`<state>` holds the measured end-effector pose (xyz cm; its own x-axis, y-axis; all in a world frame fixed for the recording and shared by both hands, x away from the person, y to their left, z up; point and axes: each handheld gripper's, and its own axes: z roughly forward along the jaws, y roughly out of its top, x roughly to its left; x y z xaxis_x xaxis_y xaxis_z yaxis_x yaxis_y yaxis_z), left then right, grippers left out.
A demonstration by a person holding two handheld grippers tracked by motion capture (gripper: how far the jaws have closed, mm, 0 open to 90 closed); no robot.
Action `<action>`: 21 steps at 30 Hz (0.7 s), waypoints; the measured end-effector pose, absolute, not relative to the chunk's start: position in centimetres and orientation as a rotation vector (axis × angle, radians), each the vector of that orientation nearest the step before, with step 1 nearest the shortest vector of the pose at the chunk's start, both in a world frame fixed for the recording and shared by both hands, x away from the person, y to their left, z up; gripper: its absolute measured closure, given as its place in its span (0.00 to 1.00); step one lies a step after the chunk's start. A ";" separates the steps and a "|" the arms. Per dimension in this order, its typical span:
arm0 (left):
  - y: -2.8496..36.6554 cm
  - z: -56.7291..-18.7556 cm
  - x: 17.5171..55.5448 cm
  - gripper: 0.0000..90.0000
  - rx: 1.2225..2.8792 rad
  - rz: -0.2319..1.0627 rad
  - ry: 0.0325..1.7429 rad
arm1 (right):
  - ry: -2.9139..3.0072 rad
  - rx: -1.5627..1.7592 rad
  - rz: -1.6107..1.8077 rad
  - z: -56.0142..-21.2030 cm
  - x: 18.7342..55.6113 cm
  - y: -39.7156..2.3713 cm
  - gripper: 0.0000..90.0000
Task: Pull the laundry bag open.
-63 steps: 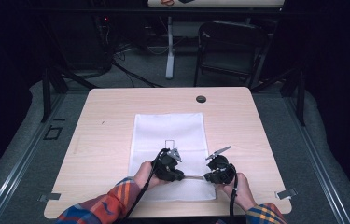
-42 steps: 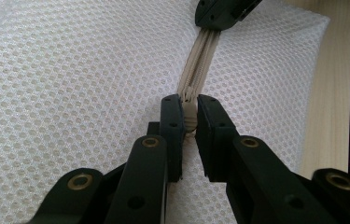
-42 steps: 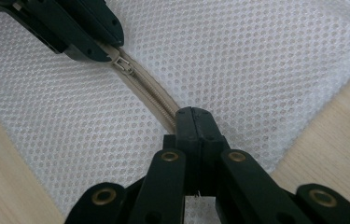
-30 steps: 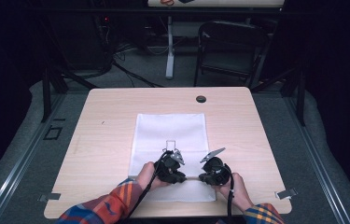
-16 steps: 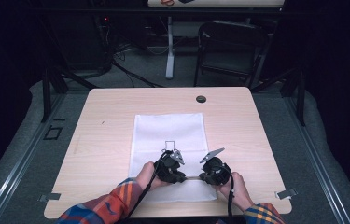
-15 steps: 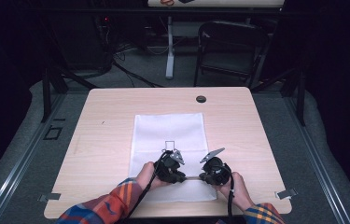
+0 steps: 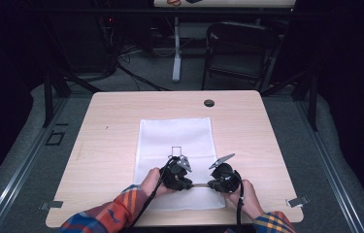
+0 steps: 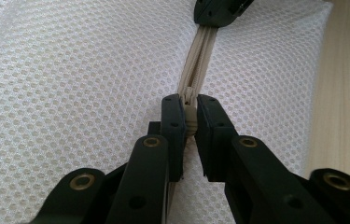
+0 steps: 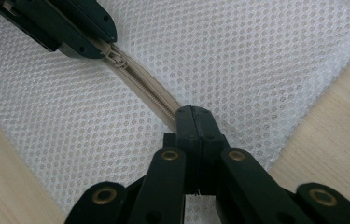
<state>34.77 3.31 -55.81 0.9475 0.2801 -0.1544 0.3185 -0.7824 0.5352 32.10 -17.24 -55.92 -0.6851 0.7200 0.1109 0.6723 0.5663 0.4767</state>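
Note:
A white mesh bag lies flat on the wooden table, with a beige zipper running along its near edge. My left gripper is shut on the zipper's slider. In the high view it sits at the bag's near edge, held by a hand in a plaid sleeve. My right gripper is shut on the zipper tape, a short way along from the slider. The two grippers face each other, the right gripper just right of the left.
A small dark round grommet sits in the tabletop at the far side. Metal clips stick out at the table's near corners. A dark chair and cables stand on the floor beyond the table.
The right gripper has shifted a little left, closer to the left gripper. Over the last second nothing visibly moves.

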 end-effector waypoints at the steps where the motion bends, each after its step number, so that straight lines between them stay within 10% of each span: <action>1: 3.4 -55.8 34.8 0.91 2.521 -0.086 0.414 | 2.694 1.200 0.755 -55.9 32.1 -17.2 1.00; 21: 4.9 -55.6 35.0 0.91 2.518 -0.125 0.445 | 2.703 1.214 0.723 -55.8 32.1 -17.4 1.00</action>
